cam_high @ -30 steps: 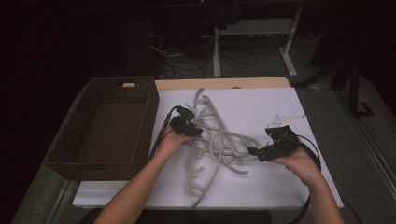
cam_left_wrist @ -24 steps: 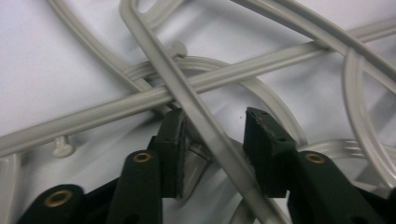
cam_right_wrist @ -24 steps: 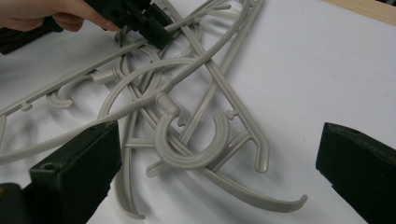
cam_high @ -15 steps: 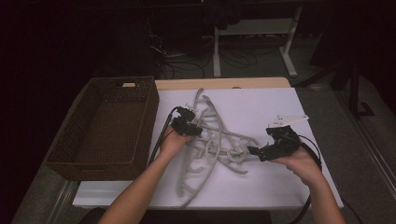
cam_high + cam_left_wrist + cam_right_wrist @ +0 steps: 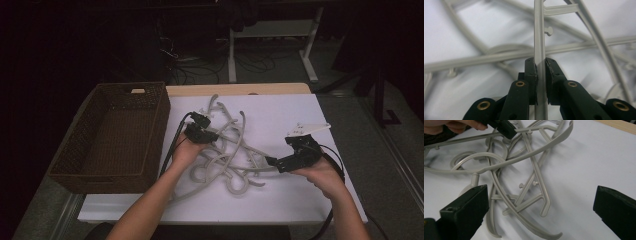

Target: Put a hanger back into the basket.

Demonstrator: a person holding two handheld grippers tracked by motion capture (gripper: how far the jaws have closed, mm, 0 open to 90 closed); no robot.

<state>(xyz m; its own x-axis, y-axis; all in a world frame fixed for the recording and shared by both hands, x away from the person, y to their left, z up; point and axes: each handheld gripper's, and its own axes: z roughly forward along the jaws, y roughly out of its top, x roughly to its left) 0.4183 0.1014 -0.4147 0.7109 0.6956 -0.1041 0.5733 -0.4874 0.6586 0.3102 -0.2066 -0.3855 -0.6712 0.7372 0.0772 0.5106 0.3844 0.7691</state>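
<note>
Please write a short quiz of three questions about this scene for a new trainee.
1. True or false: the left gripper is shut on a grey hanger bar.
2. The right gripper fingers are: A open, B shut on a hanger, C shut on nothing?
3. Which container stands left of the hanger pile?

Key: 1 true. 2 A. 3 the brown wicker basket.

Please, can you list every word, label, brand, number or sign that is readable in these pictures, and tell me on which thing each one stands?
None: no readable text in any view. The grey hangers, the basket, the white table cover and both hand-held grippers, left and right, show no lettering or signs. The dark background behind the table shows nothing legible.
</note>
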